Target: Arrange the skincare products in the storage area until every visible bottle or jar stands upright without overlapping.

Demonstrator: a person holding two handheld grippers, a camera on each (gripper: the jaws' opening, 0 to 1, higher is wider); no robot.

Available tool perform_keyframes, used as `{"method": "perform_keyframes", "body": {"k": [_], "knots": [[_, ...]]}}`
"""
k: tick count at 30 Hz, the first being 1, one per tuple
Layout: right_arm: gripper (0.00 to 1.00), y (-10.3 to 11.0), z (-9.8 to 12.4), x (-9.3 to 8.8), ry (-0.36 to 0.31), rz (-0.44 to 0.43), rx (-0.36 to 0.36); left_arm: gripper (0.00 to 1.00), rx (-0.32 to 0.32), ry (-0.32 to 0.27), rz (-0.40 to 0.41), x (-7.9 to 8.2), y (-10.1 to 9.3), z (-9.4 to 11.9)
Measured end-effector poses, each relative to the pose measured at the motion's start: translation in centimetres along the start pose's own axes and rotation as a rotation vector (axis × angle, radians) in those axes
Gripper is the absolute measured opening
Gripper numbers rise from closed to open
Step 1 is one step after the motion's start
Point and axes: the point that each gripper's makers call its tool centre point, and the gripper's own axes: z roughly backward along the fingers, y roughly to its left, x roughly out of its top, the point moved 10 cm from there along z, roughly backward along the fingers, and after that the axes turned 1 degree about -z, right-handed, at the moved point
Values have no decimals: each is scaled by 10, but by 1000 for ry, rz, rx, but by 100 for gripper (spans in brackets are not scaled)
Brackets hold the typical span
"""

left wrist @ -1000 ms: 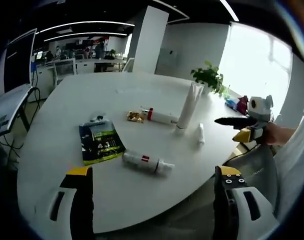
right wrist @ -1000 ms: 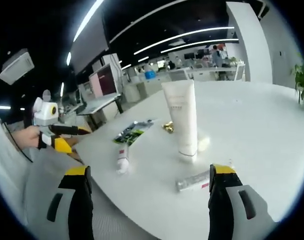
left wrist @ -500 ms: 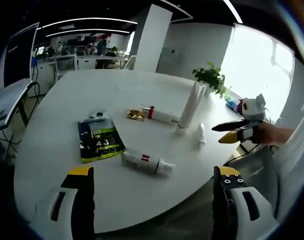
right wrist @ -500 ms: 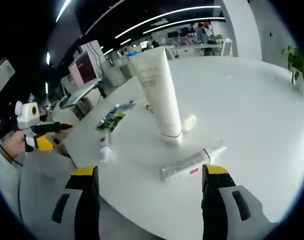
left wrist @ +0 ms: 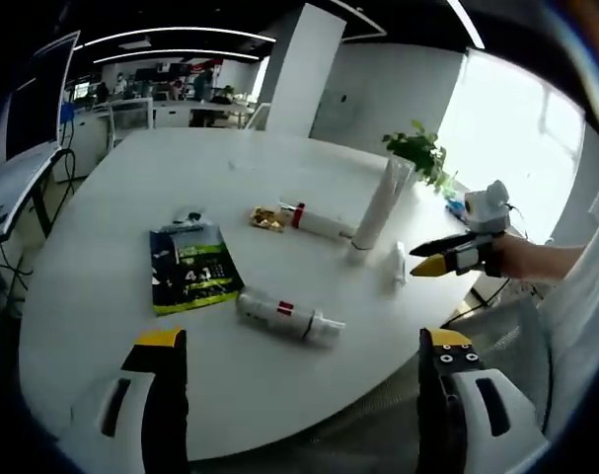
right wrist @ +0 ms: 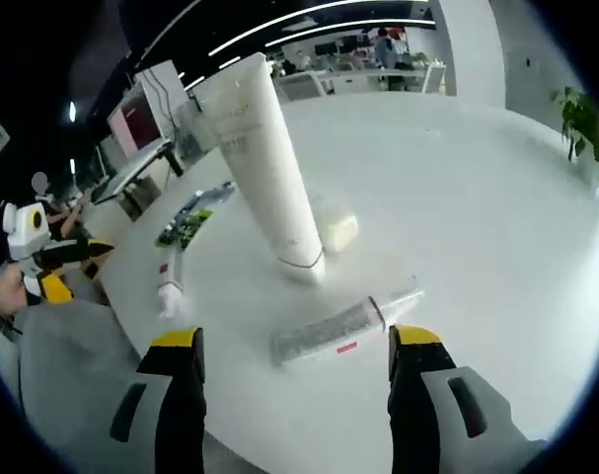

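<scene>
- My right gripper point(right wrist: 294, 341) hangs with its jaws spread wide and nothing between them, lined up on the small clear tube point(right wrist: 343, 326) lying flat near the table point(right wrist: 496, 197) edge. My left gripper point(left wrist: 299, 346) is also spread open and empty, back from the table.
- The tall white tube point(right wrist: 262, 168) stands cap-down just behind that small tube. If I come in too far or swing a jaw wide, I judge I could clip its base and topple it, undoing the one thing already upright.
- The small tube is thin and rounded; closing off-centre could squirt it sideways, and it lies close enough to the edge to roll off.
- Standing it on its narrow cap looks shaky. Letting go before it settles could drop it onto the tall tube.
- Two more lie flat: a white bottle with a red band point(left wrist: 284, 316) near the green packet point(left wrist: 192, 270), and a bottle with a red collar point(left wrist: 317, 225) beside gold wrappers point(left wrist: 267, 219). Reaching across with either gripper risks sweeping them.
</scene>
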Motion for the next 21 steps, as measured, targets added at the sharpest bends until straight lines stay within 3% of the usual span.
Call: {"method": "perform_keyframes", "body": {"k": [9, 21], "knots": [[71, -7, -13, 3, 41, 26, -77, 88, -4, 3, 21, -2, 1, -4], [61, -12, -21, 0, 93, 75, -125, 88, -6, 11, 38, -4, 3, -9]]}}
